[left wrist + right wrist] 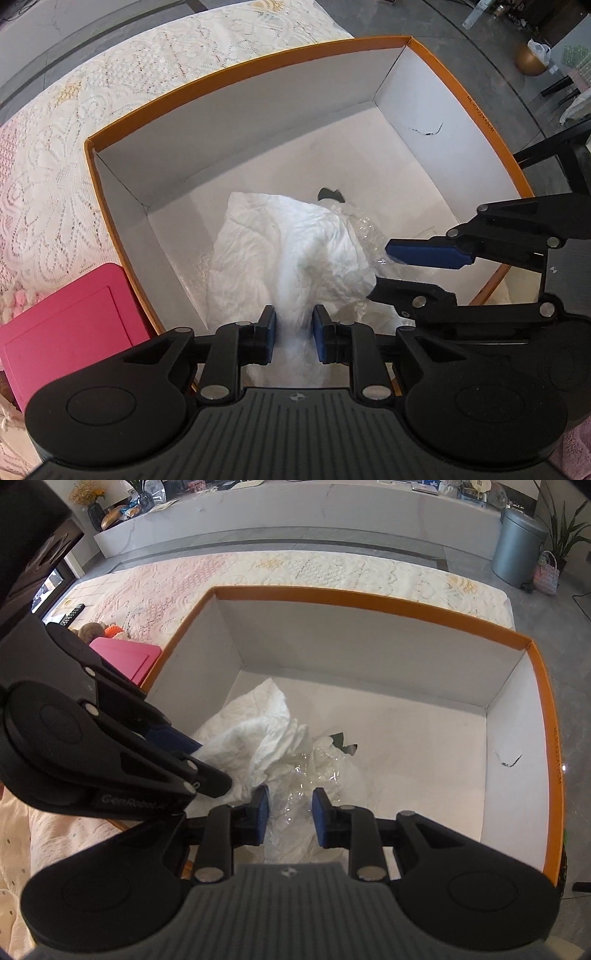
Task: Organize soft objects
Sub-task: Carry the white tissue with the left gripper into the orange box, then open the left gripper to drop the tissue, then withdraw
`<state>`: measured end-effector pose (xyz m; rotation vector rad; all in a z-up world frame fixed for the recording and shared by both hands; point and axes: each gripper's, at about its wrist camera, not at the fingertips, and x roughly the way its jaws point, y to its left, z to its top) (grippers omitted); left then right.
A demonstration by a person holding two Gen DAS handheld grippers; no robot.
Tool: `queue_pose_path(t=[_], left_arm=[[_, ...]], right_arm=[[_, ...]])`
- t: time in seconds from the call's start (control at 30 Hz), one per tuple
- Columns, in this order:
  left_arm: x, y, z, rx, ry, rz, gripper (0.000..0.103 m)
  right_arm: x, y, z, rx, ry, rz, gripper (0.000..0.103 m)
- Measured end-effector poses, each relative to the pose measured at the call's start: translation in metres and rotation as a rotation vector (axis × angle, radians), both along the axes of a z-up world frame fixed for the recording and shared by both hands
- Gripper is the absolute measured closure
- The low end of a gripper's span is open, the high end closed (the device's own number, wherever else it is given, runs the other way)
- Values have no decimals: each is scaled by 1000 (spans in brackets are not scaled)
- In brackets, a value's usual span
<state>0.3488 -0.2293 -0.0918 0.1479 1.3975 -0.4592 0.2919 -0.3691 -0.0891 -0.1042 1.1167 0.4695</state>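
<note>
Lace tablecloth (55,177), orange box (258,59), pink lid (70,325)

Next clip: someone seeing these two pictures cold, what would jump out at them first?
The big orange-edged box with white walls fills both views, standing on a lace cloth. In its bottom lies a crumpled white cloth with clear plastic wrap beside it. Both black tongs with blue pads reach down over that bundle, the left tongs straddling the white cloth and the right tongs above the plastic; a pink box sits just outside.
</note>
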Motion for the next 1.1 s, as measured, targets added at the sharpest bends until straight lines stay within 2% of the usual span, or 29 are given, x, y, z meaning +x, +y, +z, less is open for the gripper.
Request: queue_pose_path(t=[0.07,0.13,0.2,0.27,0.37,0.43,0.47,0.5,0.57,0.73,0.9,1.1], left_arm=[[-4,1,5,-11,-4,13,70],[-8,7,8,-6,-11,32,54],[-9,15,12,-20,-16,43,48],[-14,23,20,-60,-16,64,48],[-23,34,38,-120,-50,77,47],[-38,36,59,-153,-96,74,46],[-44,39,68,-167,-123,73,46],[-51,43,77,-186,-157,71,45],[-67,53,92,-227,-226,70,40],[-112,80,122,-265,-419,96,40],[-162,119,132,-265,-614,165,38],[-207,175,120,-262,-728,298,38]], right_arm=[[1,-3,3,-7,-2,-22,74],[-2,-7,7,-9,1,-43,69],[-6,-10,12,-12,-2,-59,60],[-10,-11,19,-27,-20,-71,53],[-18,-9,31,-34,-39,-82,53],[-25,-7,41,-34,-58,-88,51],[-29,-5,47,-38,-71,-94,46],[-33,-3,52,-48,-86,-104,37],[-42,5,65,-80,-128,-131,31],[-69,22,95,-70,-217,-174,31],[-105,43,112,-38,-349,-236,28],[-157,75,104,74,-535,-277,17]])
